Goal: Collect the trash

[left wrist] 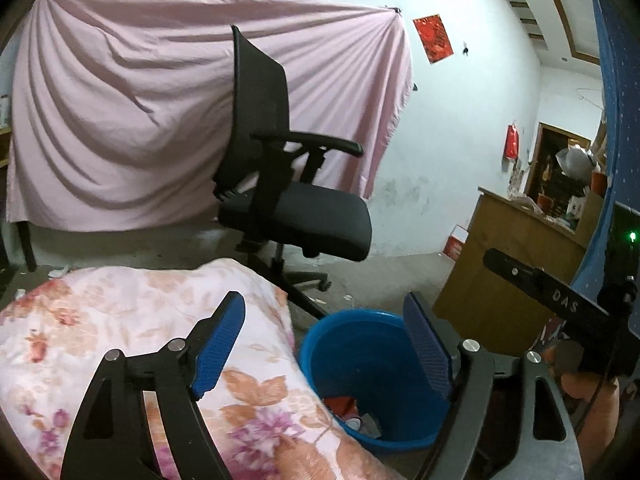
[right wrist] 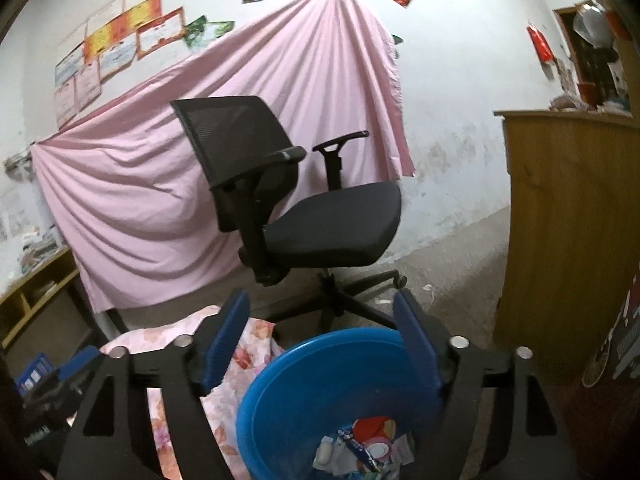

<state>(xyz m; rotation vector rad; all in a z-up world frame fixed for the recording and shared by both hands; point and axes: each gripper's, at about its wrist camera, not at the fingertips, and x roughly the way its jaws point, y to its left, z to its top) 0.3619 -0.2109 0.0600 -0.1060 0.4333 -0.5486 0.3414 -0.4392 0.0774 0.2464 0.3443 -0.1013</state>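
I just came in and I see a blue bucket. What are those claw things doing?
A person is tidying up trash with a grabber in each hand. Both the left gripper and the right gripper are open and empty, hovering over the blue bucket. Wrappers and scraps already lie in the bottom of it. The bucket stands on the floor beside a flowery blanket, with a black office chair behind it.

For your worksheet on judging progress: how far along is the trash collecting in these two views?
Done: wrappers and scraps already lie in the blue bin. In hand: nothing; the left gripper and right gripper both stand open and empty above the bin. Left: a few pale bits on the floor near the chair may still need picking up.
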